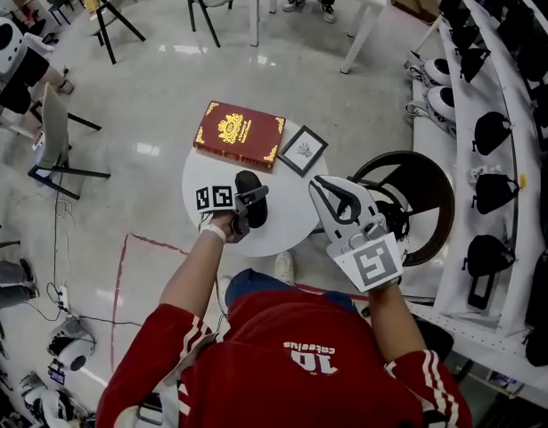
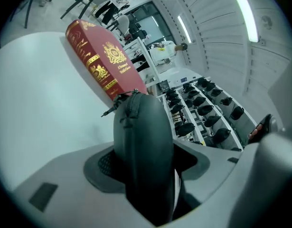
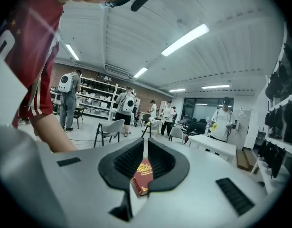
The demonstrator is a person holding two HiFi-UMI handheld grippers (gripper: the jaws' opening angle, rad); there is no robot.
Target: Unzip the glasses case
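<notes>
The glasses case (image 1: pixel 249 183), black and rounded, sits between the fingers of the left gripper (image 1: pixel 249 208), which are clenched across its near end. Its far end points toward the red book (image 1: pixel 238 134). Whether the case rests on the round white desk (image 1: pixel 291 226) or hangs just above it, the head view is too small to settle. In the left gripper view the zip seam runs up the top of the case to a thin pull tab (image 2: pixel 109 111) that sticks out at the far tip.

The right gripper (image 1: pixel 316 184) is off to the side, well apart from the case. Its fingers are drawn together to a slit with nothing in them.

The likeliest trouble is the case twisting or sliding out of the left grip once the zip is tugged. The shell looks smooth and curved, and it is held at one end only, so a pull at the far tip would lever against the hold. The tab is small, so the right fingers, once parted, could close beside it or catch fabric. If the left fingers overlap the seam, they would block the slider partway. The book and a small framed picture (image 1: pixel 303 150) lie close behind, so a wide approach could knock them. On so small a desk, a dropped case could go over the edge.
</notes>
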